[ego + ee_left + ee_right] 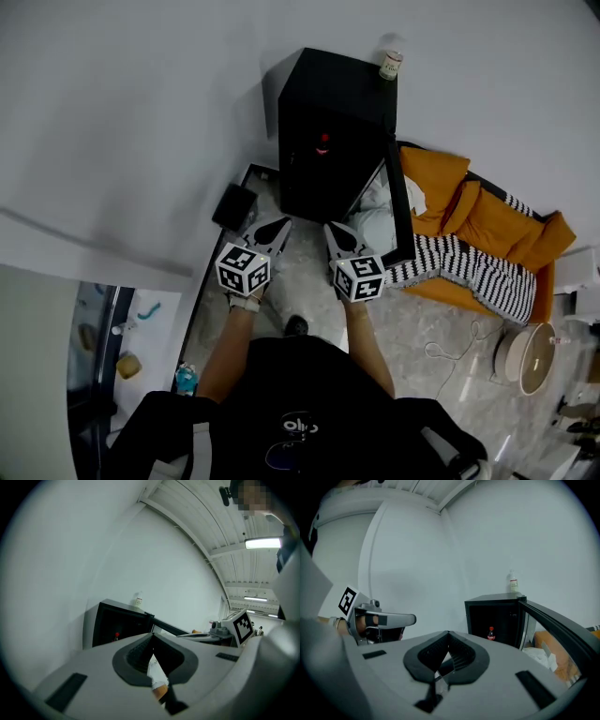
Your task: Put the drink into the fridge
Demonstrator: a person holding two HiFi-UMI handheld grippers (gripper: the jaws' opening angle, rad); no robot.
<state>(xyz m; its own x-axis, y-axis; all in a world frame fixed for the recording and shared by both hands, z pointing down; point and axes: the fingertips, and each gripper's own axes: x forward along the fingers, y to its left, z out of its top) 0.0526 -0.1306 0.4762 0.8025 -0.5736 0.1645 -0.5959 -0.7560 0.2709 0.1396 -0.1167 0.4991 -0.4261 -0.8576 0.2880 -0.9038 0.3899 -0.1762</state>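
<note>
Drink (pixel 491 633) shows dimly inside dark open fridge (pixel 333 94).

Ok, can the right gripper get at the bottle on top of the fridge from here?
Probably yes: the bottle stands alone on top of the fridge, with nothing in front of it. The right gripper is empty, but its jaws are shut and must open first.

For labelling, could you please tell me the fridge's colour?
The fridge is black, clearest in the head view.

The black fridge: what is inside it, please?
Inside the open fridge, one red-capped drink bottle stands. The rest of the interior is too dark to see.
</note>
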